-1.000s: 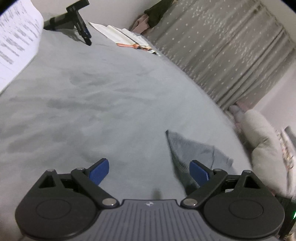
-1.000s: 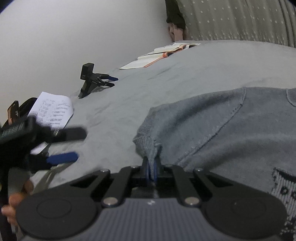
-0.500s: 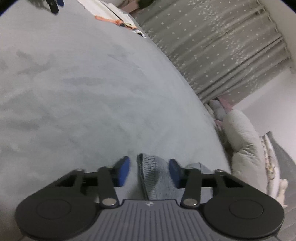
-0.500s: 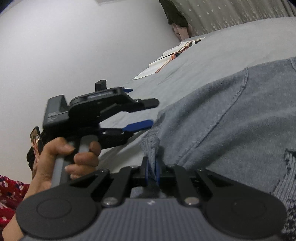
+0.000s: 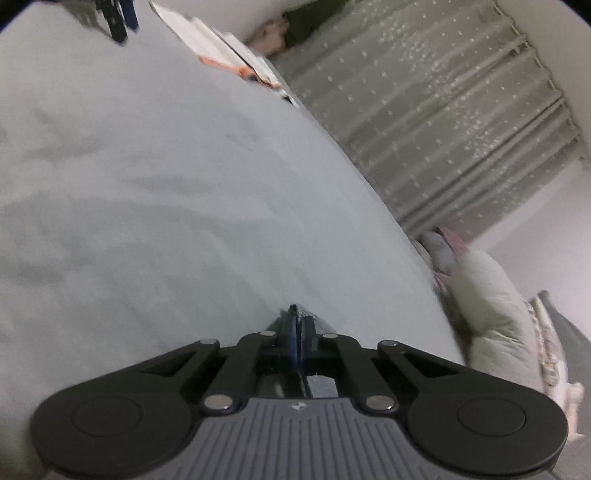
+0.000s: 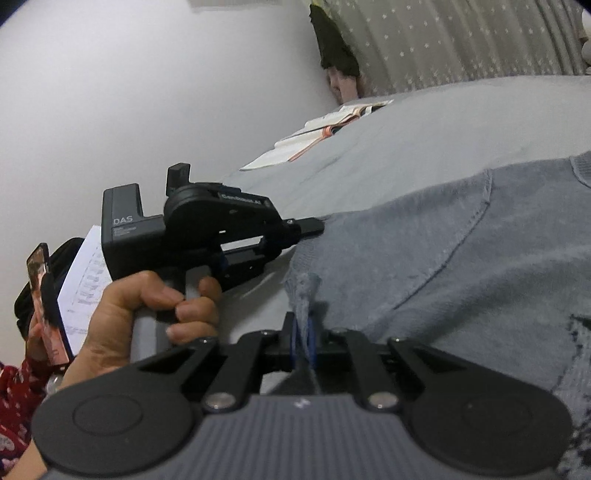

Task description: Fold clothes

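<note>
A grey knit sweater [image 6: 461, 251] lies spread on the grey bed cover. My right gripper [image 6: 303, 338] is shut on a bunched corner of its hem, which stands up between the blue pads. In the right wrist view a hand holds the left gripper [image 6: 314, 224], whose tips meet the sweater's edge a little farther back. In the left wrist view my left gripper [image 5: 301, 332] is shut on a thin fold of the grey sweater [image 5: 321, 325]; most of the garment is hidden below the gripper body there.
An open book [image 6: 317, 133] lies at the far edge of the bed cover [image 5: 166, 192], near a dotted curtain [image 5: 424, 110]. A black clamp-like device [image 5: 118, 18] sits far back. Printed paper [image 6: 86, 280] and a phone [image 6: 46, 306] lie left. Pillows [image 5: 491, 314] sit right.
My left gripper came over the sweater's edge from open and shut on it. The right gripper has kept its hold on the hem corner and lifted slightly.
</note>
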A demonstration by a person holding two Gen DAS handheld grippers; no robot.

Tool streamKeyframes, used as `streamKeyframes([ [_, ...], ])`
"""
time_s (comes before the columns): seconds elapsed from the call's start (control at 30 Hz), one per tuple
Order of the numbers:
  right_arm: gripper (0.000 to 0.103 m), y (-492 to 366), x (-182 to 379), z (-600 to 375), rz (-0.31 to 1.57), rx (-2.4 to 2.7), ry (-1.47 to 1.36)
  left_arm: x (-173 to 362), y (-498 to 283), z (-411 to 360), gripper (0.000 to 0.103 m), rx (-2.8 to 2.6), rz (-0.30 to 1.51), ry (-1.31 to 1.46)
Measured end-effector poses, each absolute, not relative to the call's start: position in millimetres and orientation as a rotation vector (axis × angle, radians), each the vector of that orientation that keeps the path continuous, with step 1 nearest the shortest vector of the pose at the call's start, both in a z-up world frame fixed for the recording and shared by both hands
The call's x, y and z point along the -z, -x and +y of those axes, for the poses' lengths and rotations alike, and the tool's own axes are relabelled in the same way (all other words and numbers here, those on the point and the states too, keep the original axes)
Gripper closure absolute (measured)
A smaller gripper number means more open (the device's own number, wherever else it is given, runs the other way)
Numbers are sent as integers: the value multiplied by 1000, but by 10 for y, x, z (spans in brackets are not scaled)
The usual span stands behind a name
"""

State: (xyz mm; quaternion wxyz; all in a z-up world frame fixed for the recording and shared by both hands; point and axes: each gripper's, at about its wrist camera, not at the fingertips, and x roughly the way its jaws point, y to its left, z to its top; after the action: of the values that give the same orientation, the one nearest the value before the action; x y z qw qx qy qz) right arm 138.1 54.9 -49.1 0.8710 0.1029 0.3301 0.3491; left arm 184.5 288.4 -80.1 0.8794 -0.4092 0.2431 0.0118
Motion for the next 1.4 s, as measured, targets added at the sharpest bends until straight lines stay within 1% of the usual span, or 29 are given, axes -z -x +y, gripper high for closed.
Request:
streamKeyframes([
  [0.2, 97, -1420, 583, 768, 718, -747, -213, 787, -1916, 2842, 102, -111, 500, 737],
  [0.27, 97, -1466, 619, 729, 736, -754, -254, 789, -1911, 2813, 102, -122, 503, 703],
  [0.37, 94, -1488, 628, 689, 745, -768, -295, 777, -1936, 2829, 98, -119, 503, 708],
  [0.4, 88, -1514, 626, 685, 743, -772, -300, 778, -1920, 2858, 98, -111, 505, 726],
  [0.43, 77, -1509, 607, 652, 741, -787, -319, 778, -1904, 2887, 98, -103, 507, 744],
  [0.47, 70, -1505, 589, 620, 739, -802, -339, 775, -1891, 2909, 98, -97, 511, 757],
  [0.5, 55, -1501, 570, 587, 736, -817, -358, 753, -1891, 2902, 96, -96, 518, 744],
  [0.53, 47, -1497, 552, 555, 734, -832, -378, 730, -1890, 2895, 95, -95, 526, 731],
  [0.57, 45, -1493, 533, 523, 731, -846, -397, 710, -1885, 2886, 90, -92, 533, 717],
  [0.6, 43, -1499, 520, 504, 724, -842, -400, 702, -1863, 2870, 85, -85, 535, 700],
  [0.73, 38, -1474, 449, 379, 680, -794, -410, 627, -1730, 2770, 78, -84, 551, 604],
  [0.83, 36, -1400, 405, 338, 650, -745, -367, 539, -1511, 2620, 69, -124, 562, 519],
  [0.87, 36, -1379, 396, 330, 653, -725, -350, 497, -1428, 2546, 64, -148, 566, 495],
  [0.9, 36, -1364, 388, 320, 656, -712, -344, 467, -1380, 2501, 56, -151, 574, 492],
  [0.97, 35, -1312, 376, 268, 676, -673, -344, 403, -1268, 2397, 49, -141, 600, 491],
  [1.03, 34, -1205, 353, 173, 696, -642, -341, 361, -1173, 2313, 48, -124, 623, 485],
  [1.17, 34, -740, 298, -98, 691, -534, -175, 282, -900, 2110, 48, -87, 668, 453],
  [1.4, 32, -123, 126, -628, 716, -403, -109, 231, -308, 1853, 48, 10, 734, 411],
])
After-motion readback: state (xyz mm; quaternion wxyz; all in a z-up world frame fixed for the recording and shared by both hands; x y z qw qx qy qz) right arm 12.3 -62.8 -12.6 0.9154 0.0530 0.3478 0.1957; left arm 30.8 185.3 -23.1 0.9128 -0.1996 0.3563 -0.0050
